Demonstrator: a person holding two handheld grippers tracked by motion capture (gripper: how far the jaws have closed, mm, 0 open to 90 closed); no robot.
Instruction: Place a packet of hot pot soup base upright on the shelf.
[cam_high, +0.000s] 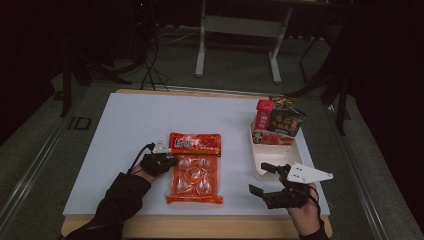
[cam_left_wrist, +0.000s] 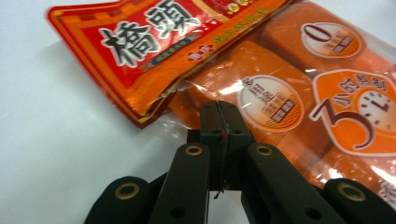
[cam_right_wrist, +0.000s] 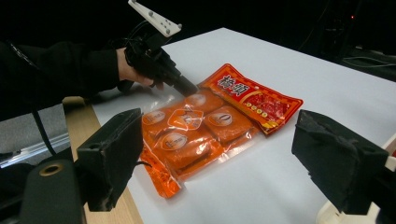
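On the white surface in front of me, the orange packet lies flat near the middle, its red header toward the far edge. My left gripper has its jaws pressed together, tips against the packet's clear left edge; the left gripper view shows nothing between them. My right gripper hangs at the near right with jaws spread and empty, just beside a white tray holding two upright snack packs.
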